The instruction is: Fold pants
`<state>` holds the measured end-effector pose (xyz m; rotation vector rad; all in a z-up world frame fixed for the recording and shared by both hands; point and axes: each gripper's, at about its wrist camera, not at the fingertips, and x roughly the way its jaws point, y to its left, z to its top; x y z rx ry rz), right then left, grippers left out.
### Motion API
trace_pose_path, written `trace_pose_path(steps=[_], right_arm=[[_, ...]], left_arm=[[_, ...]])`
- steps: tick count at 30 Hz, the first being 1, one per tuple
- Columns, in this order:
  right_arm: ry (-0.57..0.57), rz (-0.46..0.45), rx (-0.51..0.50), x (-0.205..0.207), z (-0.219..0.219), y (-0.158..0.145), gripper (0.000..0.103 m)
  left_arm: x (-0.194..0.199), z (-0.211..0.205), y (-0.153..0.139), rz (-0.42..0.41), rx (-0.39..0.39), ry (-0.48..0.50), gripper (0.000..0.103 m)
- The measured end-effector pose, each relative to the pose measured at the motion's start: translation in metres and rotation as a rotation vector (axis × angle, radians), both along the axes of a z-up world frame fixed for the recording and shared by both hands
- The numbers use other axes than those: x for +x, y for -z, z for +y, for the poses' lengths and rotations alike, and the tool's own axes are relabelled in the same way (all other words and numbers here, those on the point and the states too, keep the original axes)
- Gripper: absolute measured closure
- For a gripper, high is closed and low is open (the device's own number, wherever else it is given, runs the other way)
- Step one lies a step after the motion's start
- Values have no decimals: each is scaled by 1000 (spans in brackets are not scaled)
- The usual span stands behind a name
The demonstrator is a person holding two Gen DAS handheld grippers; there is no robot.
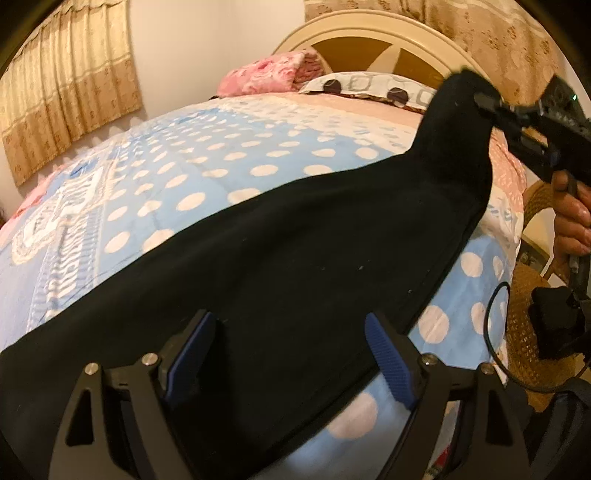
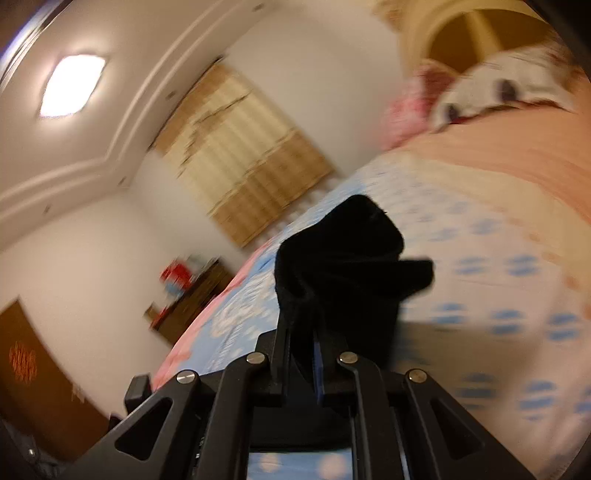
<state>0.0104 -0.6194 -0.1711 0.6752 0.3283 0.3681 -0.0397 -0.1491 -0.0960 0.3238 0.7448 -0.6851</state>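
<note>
Midway Through the Fold: One End of the Pants Goes Up

Black pants lie stretched along the near edge of a bed, on a blue bedspread dotted with white. One end rests flat on the spread; the other rises off it toward the headboard, pinched by the right gripper. Seen from that gripper's own camera, its jaws are nearly shut on a bunched fold of the dark cloth, which spills out in front of the fingers. A hand wraps the handle below.

At the flat end, the left gripper hovers with its jaws spread wide, one blue pad over the cloth and the other at its hem. Nothing is gripped there; whether the pads touch the fabric cannot be told.

Behind the pants, a pink pillow and a patterned pillow sit against a cream headboard, with gold curtains on the wall. A woven chair stands beside the bed at the right.

By the look of it, the lengthwise fold is beginning: the raised end has to be carried across and laid over the flat end. That calls for the left gripper to pin or grip its end so the cloth does not drag, while the right one brings its end over low enough to lay it down square, edges matching. The pants run close to the bed's edge, so a careless pull could slide them off.
</note>
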Motion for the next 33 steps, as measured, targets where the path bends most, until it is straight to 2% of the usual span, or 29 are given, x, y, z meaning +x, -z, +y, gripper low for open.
trace_pose_path(steps=[3,6,12,16,23,28,33], right_arm=[[-123,-29,-56,21,48,-19,94],[-256,-13,-123,47,107,-27,94],[-466,34,-241,77,216,-18,94],[-547,82,-307,91,271,-2,94],[-598,150,-407,107,316,25,94],[-617,168,-544,101,332,36,94],[-610,114,-699,87,350,36,92]], left_arm=[[1,26,-9,-4,-7,-52,17],[4,62,-16,1,-17,-134,17],[13,130,-22,-1,-21,-307,17],[19,159,-24,-7,-35,-392,17],[28,179,-26,-16,-68,-463,17],[30,184,-23,-7,-65,-474,17],[31,197,-26,-9,-83,-515,17]])
